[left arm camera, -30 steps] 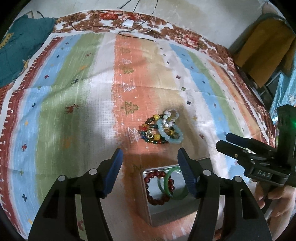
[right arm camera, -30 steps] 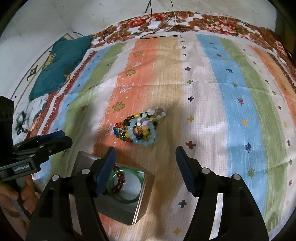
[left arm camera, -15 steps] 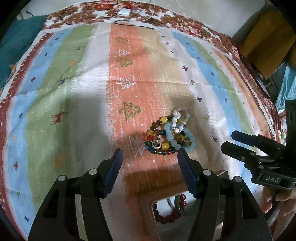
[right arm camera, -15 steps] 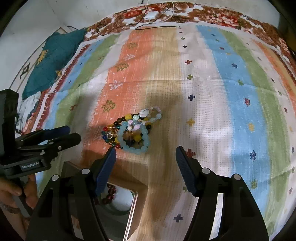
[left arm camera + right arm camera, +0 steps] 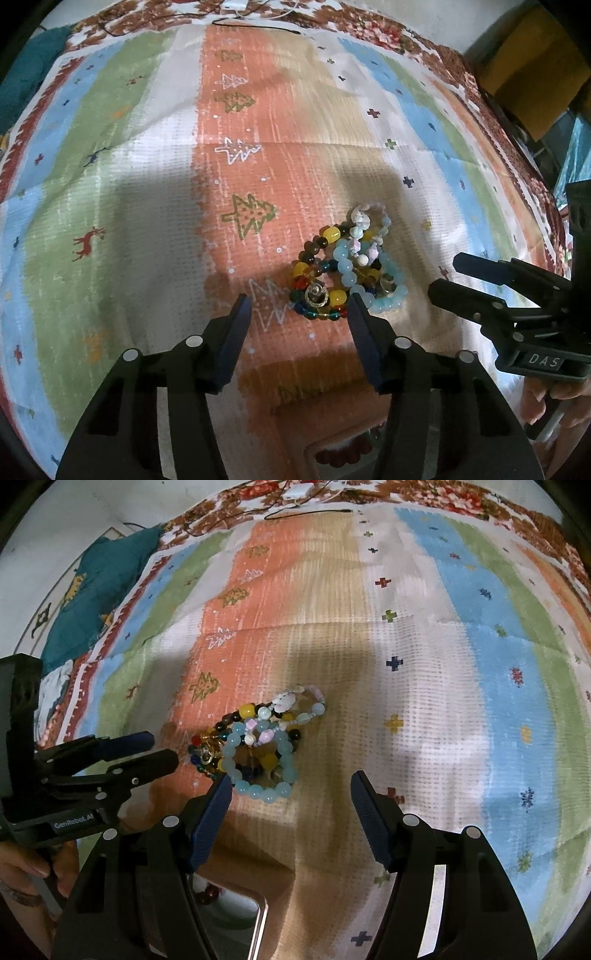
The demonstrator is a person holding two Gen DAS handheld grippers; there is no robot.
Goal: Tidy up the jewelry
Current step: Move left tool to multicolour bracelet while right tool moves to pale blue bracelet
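Beaded bracelets [image 5: 347, 269] sit heaped on the striped bedspread [image 5: 122, 177], so your left gripper [image 5: 299, 308] hovers just short, fingers closing on nothing. Right gripper [image 5: 291, 786] waits open beside them; metal tin [image 5: 236, 915] stays near for drop-off.

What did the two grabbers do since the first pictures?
Both grippers came forward and down toward the bracelet pile, so the tin with bracelets in it slid to the bottom edge of both views. The left gripper is closing, nothing between its fingers yet. The right gripper stayed open. The pile did not move; nothing was picked up.
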